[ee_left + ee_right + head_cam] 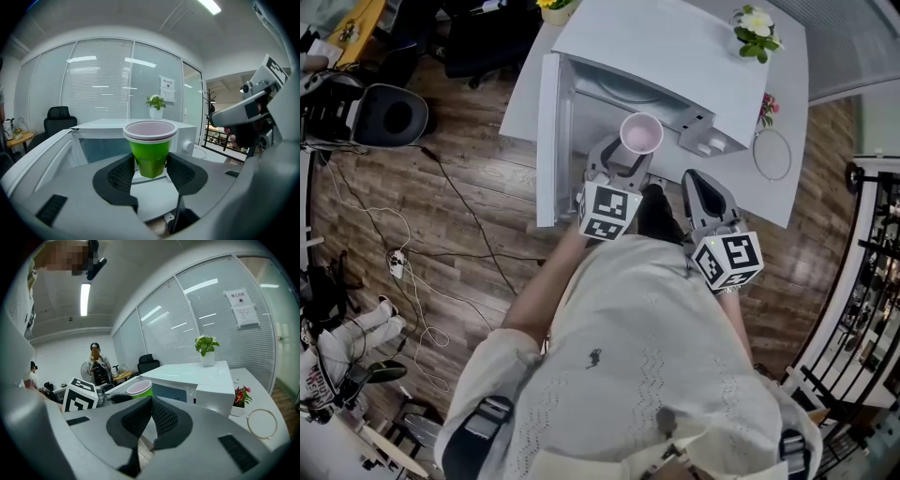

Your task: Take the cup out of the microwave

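The left tongs point(623, 157) are closed partway onto a green plastic cup point(150, 149) with a pale pink inside and a white rim. One dark ribbed pad presses each side of its lower wall. The cup stands upright between them, just at the open front of the white microwave point(675, 52) on the white bench point(784, 192). The microwave's door point(547, 141) swings out on the left. The right tongs point(150, 414), nearer and to the right of the cup, are pressed together with nothing between them.
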### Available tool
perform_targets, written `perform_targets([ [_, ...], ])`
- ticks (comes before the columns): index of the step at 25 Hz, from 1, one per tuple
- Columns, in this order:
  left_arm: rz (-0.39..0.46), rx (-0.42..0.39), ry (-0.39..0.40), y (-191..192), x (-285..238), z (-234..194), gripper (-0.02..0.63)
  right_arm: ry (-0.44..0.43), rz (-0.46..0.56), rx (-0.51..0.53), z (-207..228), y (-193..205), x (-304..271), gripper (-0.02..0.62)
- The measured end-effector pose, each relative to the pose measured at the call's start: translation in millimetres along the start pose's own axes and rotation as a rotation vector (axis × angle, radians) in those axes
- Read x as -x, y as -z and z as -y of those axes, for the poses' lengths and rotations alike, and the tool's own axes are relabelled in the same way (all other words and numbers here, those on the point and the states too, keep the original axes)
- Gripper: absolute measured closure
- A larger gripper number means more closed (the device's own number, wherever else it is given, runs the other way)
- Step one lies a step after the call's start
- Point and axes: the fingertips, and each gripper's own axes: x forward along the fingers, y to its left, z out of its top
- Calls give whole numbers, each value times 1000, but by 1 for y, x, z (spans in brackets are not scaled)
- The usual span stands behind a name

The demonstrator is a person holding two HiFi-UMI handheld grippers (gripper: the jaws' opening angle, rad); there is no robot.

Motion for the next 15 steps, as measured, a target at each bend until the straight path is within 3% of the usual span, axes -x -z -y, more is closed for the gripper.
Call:
perform_targets([
  [15, -29, 40, -53, 1, 47, 4, 370, -35, -1, 2, -8, 4, 7, 586],
])
